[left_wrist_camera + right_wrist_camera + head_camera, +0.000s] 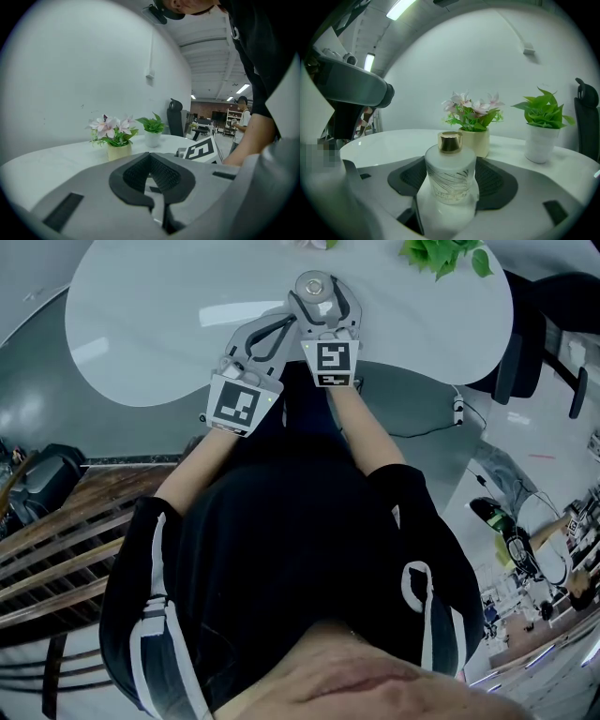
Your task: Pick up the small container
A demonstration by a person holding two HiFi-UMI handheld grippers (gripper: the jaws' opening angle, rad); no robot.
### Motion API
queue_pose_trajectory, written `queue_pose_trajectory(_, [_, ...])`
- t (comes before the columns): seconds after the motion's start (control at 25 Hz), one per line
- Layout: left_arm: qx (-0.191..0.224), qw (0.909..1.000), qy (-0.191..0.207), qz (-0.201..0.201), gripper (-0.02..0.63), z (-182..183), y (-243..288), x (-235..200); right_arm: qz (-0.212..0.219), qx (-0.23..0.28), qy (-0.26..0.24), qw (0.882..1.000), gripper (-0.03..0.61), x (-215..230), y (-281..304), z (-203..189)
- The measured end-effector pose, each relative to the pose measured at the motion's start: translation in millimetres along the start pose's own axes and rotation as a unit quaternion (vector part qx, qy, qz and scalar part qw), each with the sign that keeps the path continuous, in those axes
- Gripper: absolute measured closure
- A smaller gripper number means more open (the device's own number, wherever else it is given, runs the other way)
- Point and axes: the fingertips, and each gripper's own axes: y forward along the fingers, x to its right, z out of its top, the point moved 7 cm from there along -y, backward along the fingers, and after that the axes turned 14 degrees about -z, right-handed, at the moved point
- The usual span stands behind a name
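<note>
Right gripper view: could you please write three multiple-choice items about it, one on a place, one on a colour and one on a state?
1. Where does the small container stand?
A. behind the flower pot
B. on a chair
C. between the jaws of the right hand-held gripper

2. What colour is its cap?
A. black
B. gold
C. red

3. How do the jaws of the right hand-held gripper stand?
A. apart, one on each side of the container
B. shut, with nothing between them
C. shut on the green plant's pot

Answers:
1 C: the container stands on the white table, between the dark pads.
2 B: the cap shines gold above the frosted white body.
3 A: one pad shows wide on each side of the container.
</note>
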Motion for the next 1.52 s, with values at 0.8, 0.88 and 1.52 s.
queue_pose_trajectory(0.8, [0.041, 0.9986, 0.022, 0.024, 0.609, 24, -9, -2, -0.042, 0.072, 0.013, 0.996, 0.261, 32, -36, 76])
queue_pose_trajectory(0.88, [0.054, 0.9978, 0.028, 0.026, 0.609, 33, -10, -2, -0.054, 0.081, 0.013, 0.995, 0.261, 39, -46, 93])
queue_pose_trajectory(1.52, [0.139, 0.9838, 0.103, 0.044, 0.609, 107, -17, 0, -0.155, 0.144, 0.016, 0.977, 0.261, 87, -123, 177])
